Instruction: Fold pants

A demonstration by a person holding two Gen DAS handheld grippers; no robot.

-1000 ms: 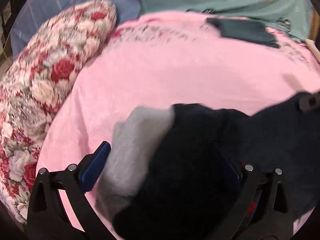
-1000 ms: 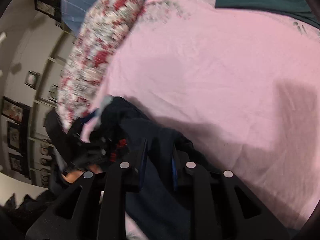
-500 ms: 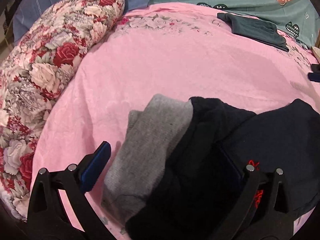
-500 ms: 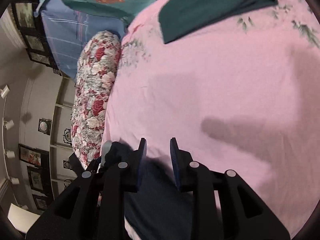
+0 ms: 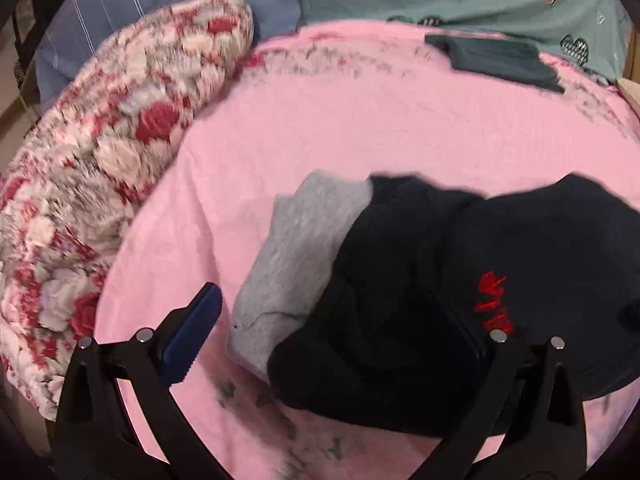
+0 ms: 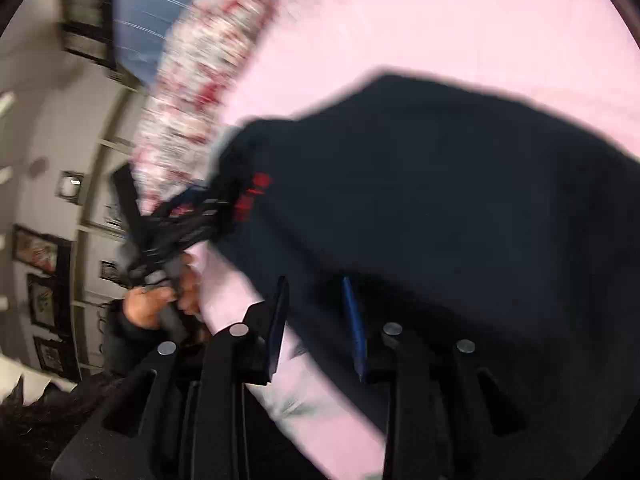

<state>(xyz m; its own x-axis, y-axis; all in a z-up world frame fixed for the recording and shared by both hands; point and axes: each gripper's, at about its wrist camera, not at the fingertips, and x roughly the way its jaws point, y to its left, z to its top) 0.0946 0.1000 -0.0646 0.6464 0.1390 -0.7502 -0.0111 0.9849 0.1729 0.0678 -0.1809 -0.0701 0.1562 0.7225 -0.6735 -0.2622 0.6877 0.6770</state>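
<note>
I see pants [image 5: 460, 280] on a pink sheet [image 5: 320, 128]; red lettering [image 5: 492, 300] unreadable. Left gripper [image 5: 332, 336] spread wide, right gripper [image 6: 316, 320] parted over cloth.

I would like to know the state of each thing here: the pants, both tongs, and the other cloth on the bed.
Dark pants: bunched on the pink bedsheet, grey lining showing.
Left tongs: open wide, pants between them.
Right tongs: slightly apart, around the pants edge; grip unclear.
Dark green garment: folded flat, far side.
Floral pillow: lying along the bed edge.
</note>
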